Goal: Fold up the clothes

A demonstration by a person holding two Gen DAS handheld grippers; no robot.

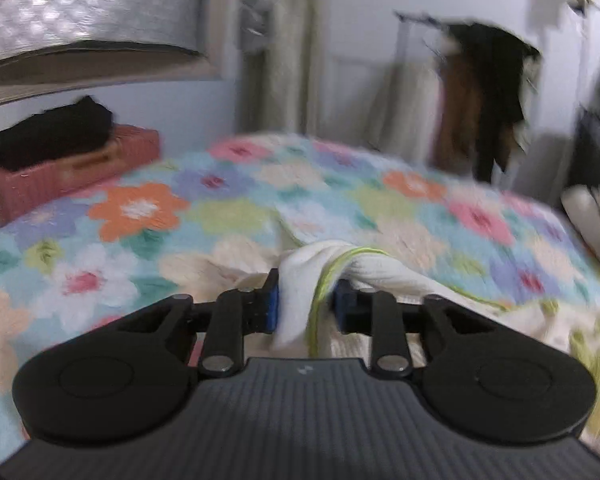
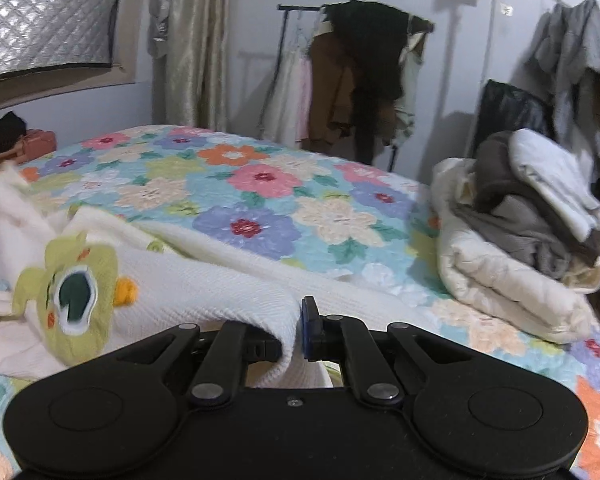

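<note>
A white knit garment (image 2: 204, 280) with a green cartoon patch (image 2: 72, 292) and green trim lies bunched on the floral bedspread (image 2: 260, 192). My left gripper (image 1: 306, 300) is shut on a gathered fold of the white garment (image 1: 312, 280) with a green stripe, held just above the bed (image 1: 140, 208). My right gripper (image 2: 290, 332) is shut on another edge of the same garment, low over the bed's near side. The garment stretches leftward from the right gripper.
A pile of folded bedding and grey clothes (image 2: 520, 232) sits at the bed's right edge. A pink box with black cloth (image 1: 72, 164) stands at the far left. A clothes rack with hanging garments (image 2: 360, 76) stands behind the bed, beside curtains (image 2: 188, 40).
</note>
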